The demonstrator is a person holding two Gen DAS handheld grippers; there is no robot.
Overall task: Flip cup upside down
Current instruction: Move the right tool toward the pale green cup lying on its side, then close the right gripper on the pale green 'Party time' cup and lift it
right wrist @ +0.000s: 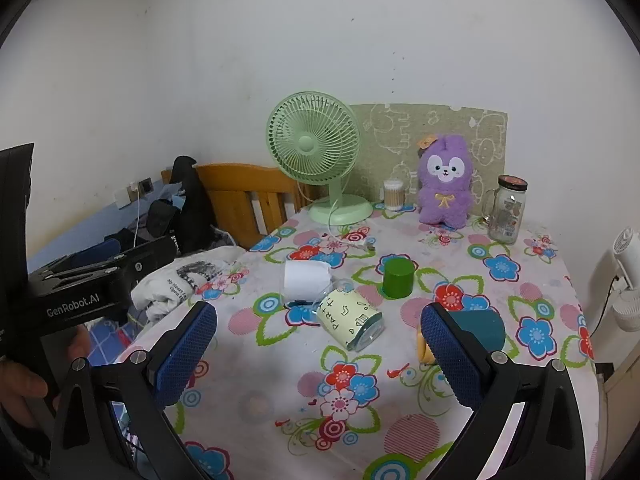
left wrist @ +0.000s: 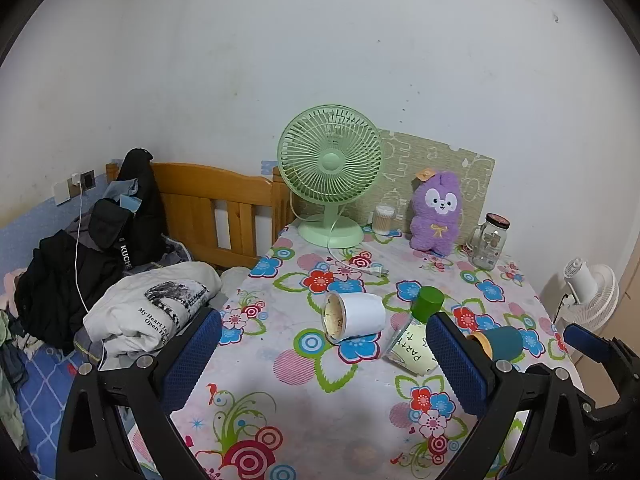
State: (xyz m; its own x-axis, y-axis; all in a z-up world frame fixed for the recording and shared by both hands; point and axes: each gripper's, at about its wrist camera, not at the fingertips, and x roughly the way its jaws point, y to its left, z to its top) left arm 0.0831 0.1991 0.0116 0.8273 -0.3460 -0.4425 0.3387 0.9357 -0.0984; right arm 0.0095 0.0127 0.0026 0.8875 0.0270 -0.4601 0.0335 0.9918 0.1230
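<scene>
- Left wrist view: the left tool [left wrist: 324, 354] hovers over the near part of the counter [left wrist: 280, 376], jaws spread wide with nothing between them.
- White cup [left wrist: 356, 318] lies on its side near the counter's middle, its stained mouth turned toward the left tool.
- Glass [left wrist: 412, 354] with a pale "PARTY" label lies tilted just right of the cup; the two look close, and contact cannot be confirmed.
- Green cup [left wrist: 429, 301] stands mouth-down just behind the glass.
- Teal cup [left wrist: 500, 342] lies on its side, partly hidden behind the left tool's right finger [left wrist: 456, 364].
- Right tool's finger [left wrist: 588, 342] shows at the right edge of this view.
- Right wrist view: the right tool [right wrist: 320, 354] hovers at the near counter edge, jaws spread wide and empty.
- Here the white cup [right wrist: 306, 282] shows its closed base and wall, and the glass [right wrist: 352, 320] lies in front of it.
- Teal cup [right wrist: 482, 330] lies behind the right tool's right finger [right wrist: 452, 360].
- Left tool's body [right wrist: 80, 296], marked "GenRobot.AI", is at the left of this view, gripped by a hand [right wrist: 24, 384].
- Along the back of the counter stand a green fan [left wrist: 330, 172], a swab pot [left wrist: 383, 220], a purple plush [left wrist: 436, 210] and a jar [left wrist: 490, 246].
- Left of the counter is a bed [left wrist: 36, 384] with heaped clothes [left wrist: 148, 312].
</scene>
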